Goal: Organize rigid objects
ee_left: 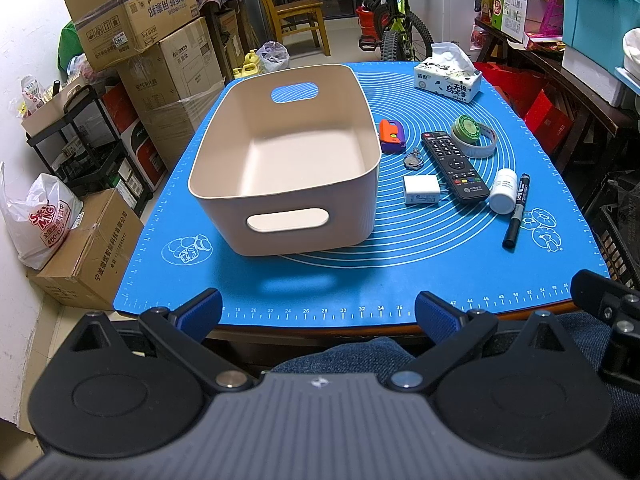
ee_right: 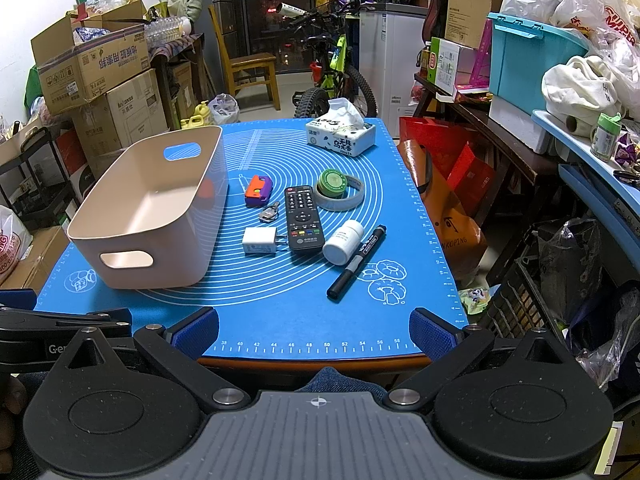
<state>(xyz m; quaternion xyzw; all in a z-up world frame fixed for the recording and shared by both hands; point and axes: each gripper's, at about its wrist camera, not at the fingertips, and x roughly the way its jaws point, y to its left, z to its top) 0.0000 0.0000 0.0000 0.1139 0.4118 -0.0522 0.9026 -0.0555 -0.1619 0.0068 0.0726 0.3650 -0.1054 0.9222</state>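
An empty beige bin (ee_left: 224,176) (ee_right: 100,232) stands on the left of the blue mat (ee_left: 400,272) (ee_right: 280,304). To its right lie an orange-purple utility knife (ee_left: 391,135) (ee_right: 258,190), keys (ee_left: 412,159) (ee_right: 269,213), a white charger (ee_left: 420,190) (ee_right: 259,241), a black remote (ee_left: 454,166) (ee_right: 303,219), a green tin on a tape roll (ee_left: 469,130) (ee_right: 333,184), a white bottle (ee_left: 504,191) (ee_right: 343,242) and a black marker (ee_left: 518,210) (ee_right: 357,262). My left gripper (ee_left: 318,312) and right gripper (ee_right: 314,332) are open and empty at the table's near edge.
A tissue box (ee_left: 447,80) (ee_right: 340,136) sits at the mat's far right corner. Cardboard boxes (ee_left: 132,12) stack up left of the table. A bicycle (ee_right: 336,76) and chair (ee_right: 248,68) stand behind. Red bags (ee_right: 452,184) and a crate (ee_right: 520,300) are on the right.
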